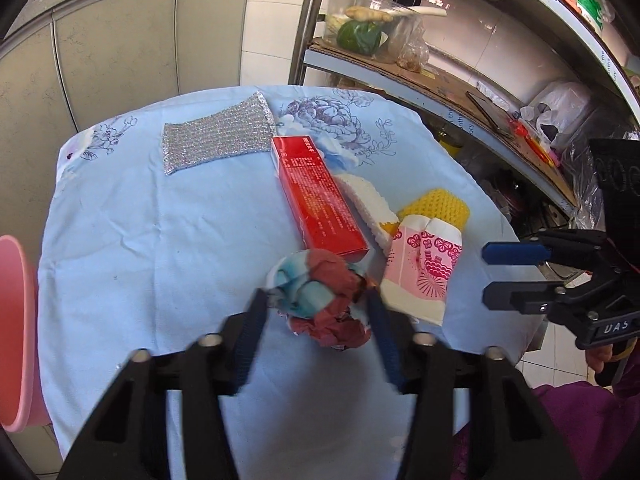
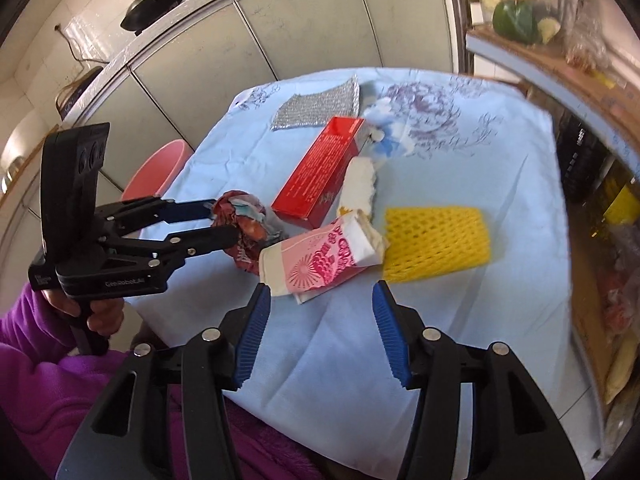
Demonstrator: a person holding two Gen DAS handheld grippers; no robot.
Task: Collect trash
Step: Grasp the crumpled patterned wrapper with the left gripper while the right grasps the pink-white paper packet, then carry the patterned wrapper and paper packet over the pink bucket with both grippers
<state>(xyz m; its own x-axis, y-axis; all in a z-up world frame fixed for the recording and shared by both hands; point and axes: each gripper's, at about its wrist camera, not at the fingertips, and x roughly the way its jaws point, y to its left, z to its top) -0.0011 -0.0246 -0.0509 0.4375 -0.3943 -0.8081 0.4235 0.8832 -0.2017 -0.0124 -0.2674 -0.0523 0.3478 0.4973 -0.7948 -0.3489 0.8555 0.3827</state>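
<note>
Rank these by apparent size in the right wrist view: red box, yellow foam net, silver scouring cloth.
1. red box
2. yellow foam net, close to the box in size, so unsure
3. silver scouring cloth, though farthest from the camera

Crumpled wrapper ball (image 1: 320,298) (red, teal) beside red box (image 1: 316,196).

Red box (image 1: 318,196), yellow foam net (image 2: 436,240), pink-patterned white packet (image 1: 420,268), silver scrubber (image 1: 218,136), blue floral tablecloth (image 1: 160,220).

Left gripper (image 1: 318,300) clasping crumpled wrapper (image 1: 320,296), red box (image 1: 316,196) behind
</note>
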